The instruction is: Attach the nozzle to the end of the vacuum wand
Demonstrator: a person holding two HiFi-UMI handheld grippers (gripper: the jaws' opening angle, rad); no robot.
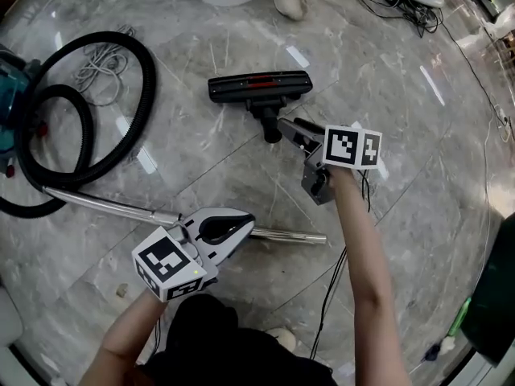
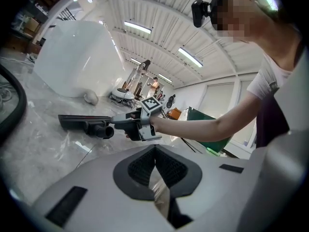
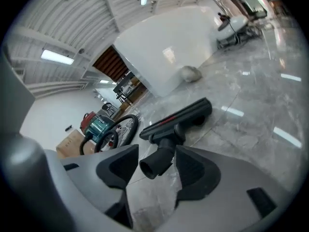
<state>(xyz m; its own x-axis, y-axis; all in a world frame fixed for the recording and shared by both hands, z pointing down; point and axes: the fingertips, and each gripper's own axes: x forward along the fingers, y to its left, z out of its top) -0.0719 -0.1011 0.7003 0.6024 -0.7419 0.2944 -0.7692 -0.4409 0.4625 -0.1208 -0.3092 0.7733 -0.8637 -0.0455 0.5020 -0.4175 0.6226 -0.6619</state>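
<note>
At the far left edge of the head view stands the teal vacuum cleaner (image 1: 10,79), and its black hose (image 1: 147,83) makes loops on the grey marble floor (image 1: 418,151). From the hose the shiny wand (image 1: 105,203) runs to the right across the lower middle. The left gripper (image 1: 241,225) is closed on this wand, a little before its free end. Above the centre, the black nozzle (image 1: 259,85) lies on the floor, apart from the wand. The right gripper (image 1: 286,127) holds its jaws apart, one on each side of the nozzle's neck; I cannot tell if they touch it.
</note>
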